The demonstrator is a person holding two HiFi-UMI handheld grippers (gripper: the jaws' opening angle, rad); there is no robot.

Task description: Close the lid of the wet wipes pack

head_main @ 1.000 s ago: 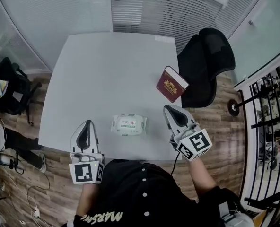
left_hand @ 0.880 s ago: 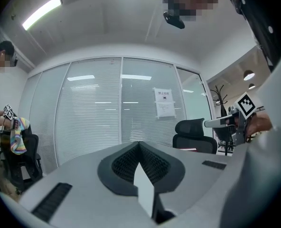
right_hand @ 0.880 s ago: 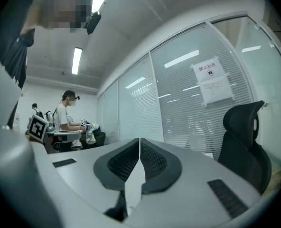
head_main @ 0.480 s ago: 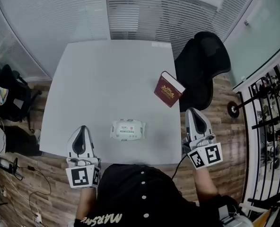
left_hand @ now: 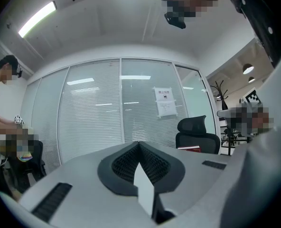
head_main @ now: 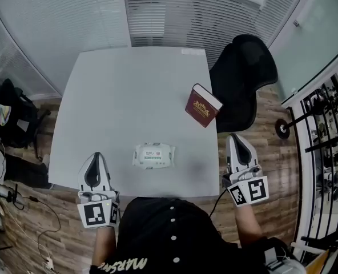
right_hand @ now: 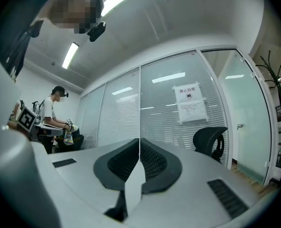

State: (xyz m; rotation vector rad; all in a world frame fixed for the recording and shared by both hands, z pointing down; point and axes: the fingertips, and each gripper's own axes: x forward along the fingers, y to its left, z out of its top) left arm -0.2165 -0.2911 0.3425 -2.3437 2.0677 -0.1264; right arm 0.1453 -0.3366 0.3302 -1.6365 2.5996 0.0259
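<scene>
Left tool point(head_main: 96, 154): jaws together, nothing between them, at the white rectangular worktop's point(head_main: 129, 84) near left corner. Only the head view shows the white soft-plastic wet wipes pack point(head_main: 154, 156): flat, label up, near the front edge, apart from both tools, long axis running left to right. Right tool point(head_main: 236, 137): jaws together, empty, just off the right edge. Only the gripper views show the posted paper notice point(right_hand: 190, 103).
</scene>
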